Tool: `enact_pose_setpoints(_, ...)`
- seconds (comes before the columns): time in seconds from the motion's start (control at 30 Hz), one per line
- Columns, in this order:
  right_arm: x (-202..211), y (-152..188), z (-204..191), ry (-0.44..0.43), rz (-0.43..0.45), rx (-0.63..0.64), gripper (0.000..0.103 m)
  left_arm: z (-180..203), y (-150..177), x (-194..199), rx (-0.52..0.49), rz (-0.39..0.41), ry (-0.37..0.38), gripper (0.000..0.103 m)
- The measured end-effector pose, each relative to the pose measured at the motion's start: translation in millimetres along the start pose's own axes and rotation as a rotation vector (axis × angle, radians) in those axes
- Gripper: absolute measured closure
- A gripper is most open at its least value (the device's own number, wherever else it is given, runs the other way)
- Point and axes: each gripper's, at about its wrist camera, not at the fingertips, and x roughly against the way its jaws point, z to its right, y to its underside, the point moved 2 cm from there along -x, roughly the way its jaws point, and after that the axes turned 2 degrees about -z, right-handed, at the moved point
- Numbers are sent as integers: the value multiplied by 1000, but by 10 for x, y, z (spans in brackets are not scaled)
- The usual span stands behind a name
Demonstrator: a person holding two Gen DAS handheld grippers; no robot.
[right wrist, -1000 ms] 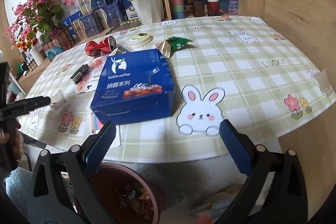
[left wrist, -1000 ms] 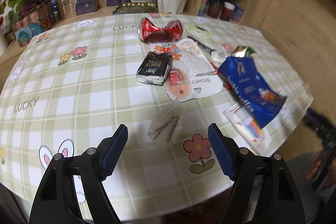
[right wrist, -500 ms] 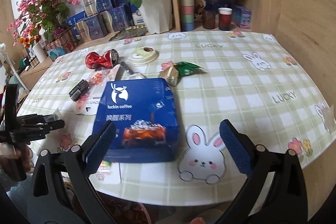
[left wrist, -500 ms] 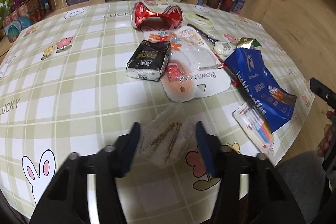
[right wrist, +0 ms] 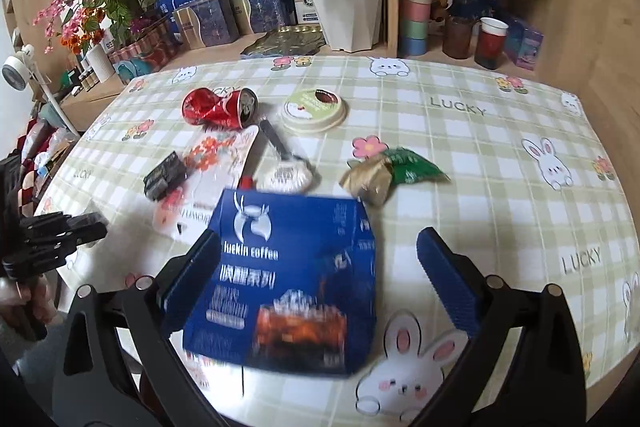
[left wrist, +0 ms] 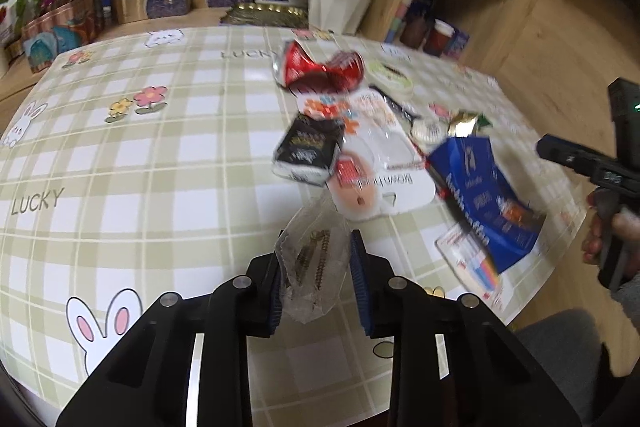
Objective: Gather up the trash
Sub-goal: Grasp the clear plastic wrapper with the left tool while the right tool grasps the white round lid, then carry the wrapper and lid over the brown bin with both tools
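My left gripper [left wrist: 316, 283] is shut on a clear plastic bag of small screws [left wrist: 312, 267], held just above the checked tablecloth [left wrist: 160, 167]. My right gripper [right wrist: 320, 279] is open, its jaws on either side of a blue Luckin coffee box [right wrist: 288, 279] that lies near the table's front edge. Other trash lies on the table: a crushed red can [right wrist: 220, 107], a black packet [right wrist: 166, 175], a clear blister pack [left wrist: 380, 163], a paper lid [right wrist: 314, 109], a green and gold wrapper [right wrist: 392, 175] and a small white cup [right wrist: 286, 177].
A white pot of red roses [right wrist: 348, 11], blue and gold gift boxes [right wrist: 224, 15] and a wooden shelf with cups [right wrist: 492, 43] stand behind the table. A colourful card [left wrist: 472, 259] lies under the blue box at the table edge.
My left gripper closed on the clear bag and lifted it slightly. My right gripper moved forward over the table until its jaws straddle the blue box.
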Motion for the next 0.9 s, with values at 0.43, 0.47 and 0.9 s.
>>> enact_pose_setpoints(0.43, -921, -655, -319, -28, -219, 184, 52, -254, -197, 184, 97, 79, 31, 75)
enact_pose_setpoints(0.47, -1002, -672, -327, -24, -236, 172, 52, -266, -190, 182, 98, 79, 31, 75)
enact_pose_setpoints(0.9, -1531, -616, -399, 35, -400, 75, 48, -320, -121, 116, 111, 72, 45, 75)
